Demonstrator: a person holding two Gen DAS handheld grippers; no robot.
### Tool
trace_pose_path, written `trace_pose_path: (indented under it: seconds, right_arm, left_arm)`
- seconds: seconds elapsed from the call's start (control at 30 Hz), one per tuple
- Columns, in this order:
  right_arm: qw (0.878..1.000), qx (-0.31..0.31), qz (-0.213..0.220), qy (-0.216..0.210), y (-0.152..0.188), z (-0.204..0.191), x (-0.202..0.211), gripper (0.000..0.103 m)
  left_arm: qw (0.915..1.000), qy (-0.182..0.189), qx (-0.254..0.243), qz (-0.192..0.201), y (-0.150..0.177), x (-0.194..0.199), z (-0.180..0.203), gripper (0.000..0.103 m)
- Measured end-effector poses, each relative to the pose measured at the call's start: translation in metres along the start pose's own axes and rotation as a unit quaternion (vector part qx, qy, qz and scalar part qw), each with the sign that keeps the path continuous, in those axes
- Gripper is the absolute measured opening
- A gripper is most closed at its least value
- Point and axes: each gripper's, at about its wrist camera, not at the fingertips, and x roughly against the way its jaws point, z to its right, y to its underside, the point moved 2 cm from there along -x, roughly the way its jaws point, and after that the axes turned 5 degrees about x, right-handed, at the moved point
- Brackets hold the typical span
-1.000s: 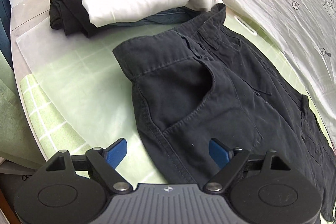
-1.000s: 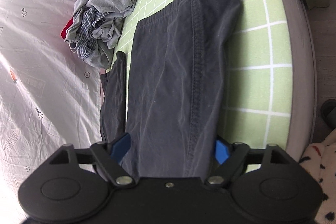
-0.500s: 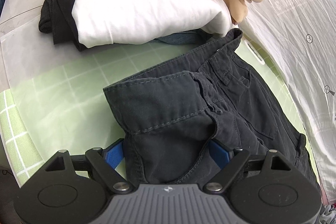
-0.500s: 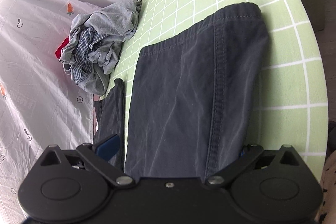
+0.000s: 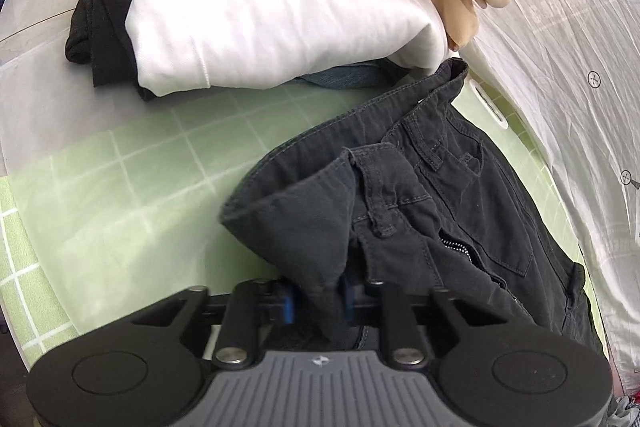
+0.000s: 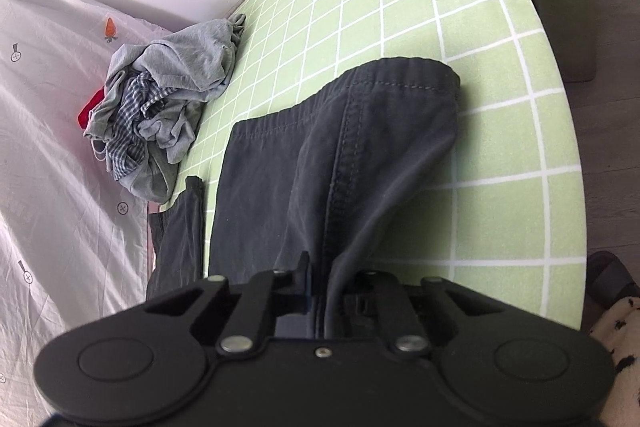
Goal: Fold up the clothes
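Covering most of the near green checked bed (image 6: 500,155), the dark trousers (image 5: 460,227) lie lengthwise. A second ago both hand-held grippers stood open over flat cloth; now the left hand-held gripper (image 5: 316,297) is closed on the waistband corner and the right hand-held gripper (image 6: 320,291) on the leg's side seam, both lifting cloth. A fold is probably starting. Bare checked sheet lies open on each side; the folded stack (image 5: 280,7) and crumpled pile (image 6: 160,115) limit the far ends.
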Motion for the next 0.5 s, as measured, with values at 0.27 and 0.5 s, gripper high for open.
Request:
trace_pose_path:
  seconds: [0.27, 0.5]
  right_arm:
    - [0.998, 0.050, 0.023, -0.007, -0.011, -0.012, 0.025, 0.004]
    - [0.997, 0.070, 0.034, 0.003, -0.043, -0.001, 0.058, 0.004]
  left_arm:
    - [0.9985, -0.021, -0.028, 0.041, 0.012, 0.049, 0.006, 0.005]
    - [0.9969, -0.052, -0.019, 0.056, 0.047, 0.109, -0.019, 0.005]
